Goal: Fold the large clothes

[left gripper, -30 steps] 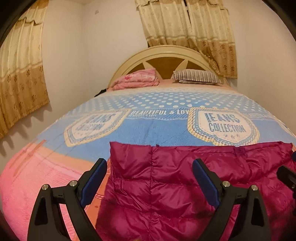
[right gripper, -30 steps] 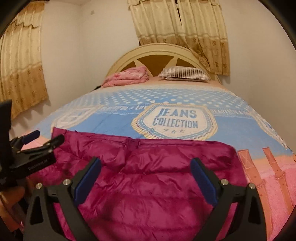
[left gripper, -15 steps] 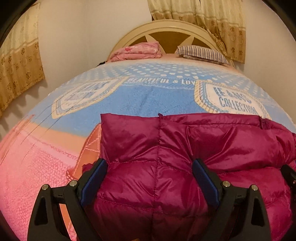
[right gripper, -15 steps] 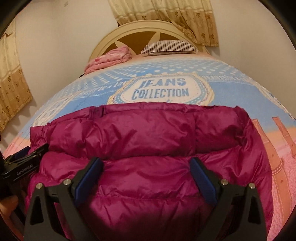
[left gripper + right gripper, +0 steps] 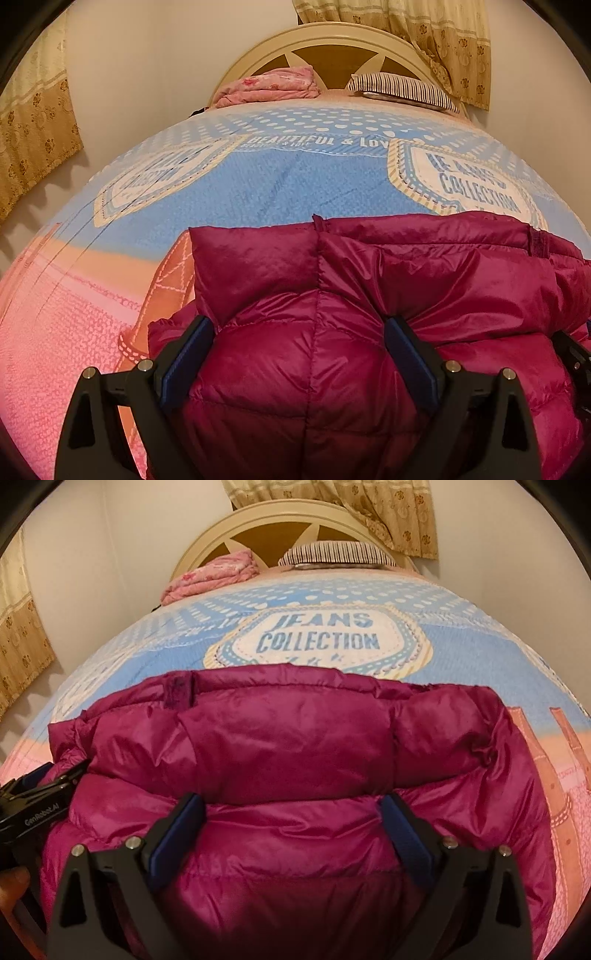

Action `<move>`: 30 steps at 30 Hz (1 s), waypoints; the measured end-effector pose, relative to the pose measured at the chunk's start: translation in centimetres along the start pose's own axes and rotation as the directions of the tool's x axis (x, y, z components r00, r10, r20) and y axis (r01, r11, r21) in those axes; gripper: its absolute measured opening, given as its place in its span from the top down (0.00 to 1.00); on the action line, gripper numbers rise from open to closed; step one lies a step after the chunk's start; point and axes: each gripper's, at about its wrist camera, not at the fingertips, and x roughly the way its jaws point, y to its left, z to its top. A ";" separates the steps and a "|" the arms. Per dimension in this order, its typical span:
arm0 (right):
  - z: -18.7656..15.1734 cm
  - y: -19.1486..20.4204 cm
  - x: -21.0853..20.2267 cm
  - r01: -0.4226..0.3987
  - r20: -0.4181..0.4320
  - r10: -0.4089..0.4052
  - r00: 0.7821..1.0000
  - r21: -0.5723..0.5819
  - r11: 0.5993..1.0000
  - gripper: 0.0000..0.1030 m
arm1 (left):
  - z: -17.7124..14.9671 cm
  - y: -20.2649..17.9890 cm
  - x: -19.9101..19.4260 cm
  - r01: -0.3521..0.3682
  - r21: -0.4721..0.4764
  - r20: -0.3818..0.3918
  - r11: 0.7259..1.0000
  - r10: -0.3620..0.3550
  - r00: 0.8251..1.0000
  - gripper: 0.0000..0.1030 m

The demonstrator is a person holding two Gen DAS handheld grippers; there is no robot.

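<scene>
While both pairs of tongs stand spread wide, the left tongs [image 5: 299,354] and the right tongs [image 5: 291,830] each straddle a bulge of the puffy magenta quilted down jacket [image 5: 288,760], gripping nothing; whether the blue pads [image 5: 186,360] press the fabric is hard to judge. That jacket lies folded over at the near end of the bed, on a blue-and-pink printed bedspread [image 5: 288,184]. Its near edge is cut off below. Beyond it, a striped pillow [image 5: 332,552] rests against the cream arched headboard [image 5: 295,511].
</scene>
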 end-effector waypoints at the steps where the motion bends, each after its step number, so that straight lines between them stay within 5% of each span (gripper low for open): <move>1: 0.0 0.1 0.1 0.004 -0.005 -0.004 1.000 -0.003 1.000 0.02 | 0.0 0.0 0.0 0.002 0.000 -0.002 1.000 -0.002 1.000 0.08; 30: -0.1 1.3 1.6 0.073 -0.069 -0.077 0.995 -0.056 0.996 0.00 | -0.1 0.1 0.5 0.014 -0.002 -0.025 1.000 -0.014 1.000 0.08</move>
